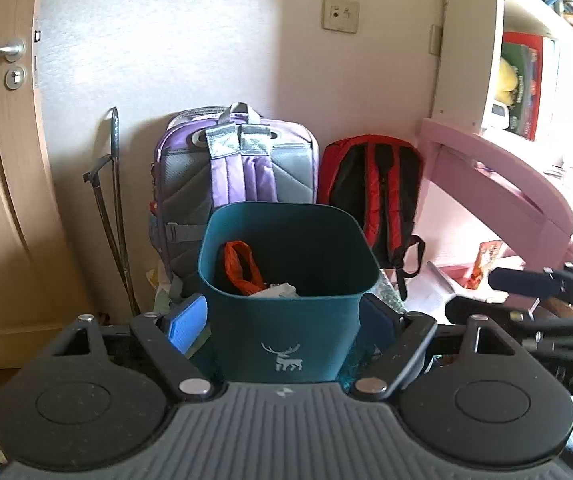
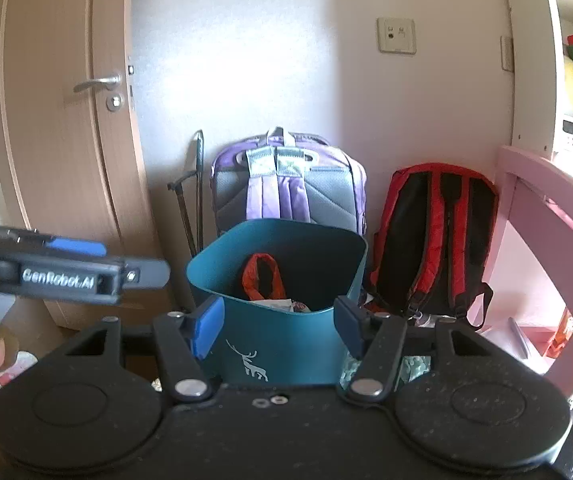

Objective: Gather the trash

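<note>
A teal bin [image 1: 286, 280] with a deer printed on its front stands on the floor against a purple backpack [image 1: 234, 160], with a red backpack [image 1: 370, 188] beside it near a pink desk [image 1: 498, 184]. Inside the bin lie an orange bag [image 1: 240, 266] and some crumpled white paper [image 1: 276, 290], so at least part of the trash looks collected already (how full the bin is below that cannot be seen).

The left gripper [image 1: 282, 320] has its jaws wide open and empty, the bin framed between the blue pads without clear contact. The right gripper [image 2: 278, 324] is likewise spread open with nothing in it, aimed at the same bin.

Neither gripper carries trash now. Judging from this, a drop into the bin seems finished or a new pickup is due. A small orange packet [image 1: 486, 260] under the desk may be something left to gather, though that is uncertain.
</note>
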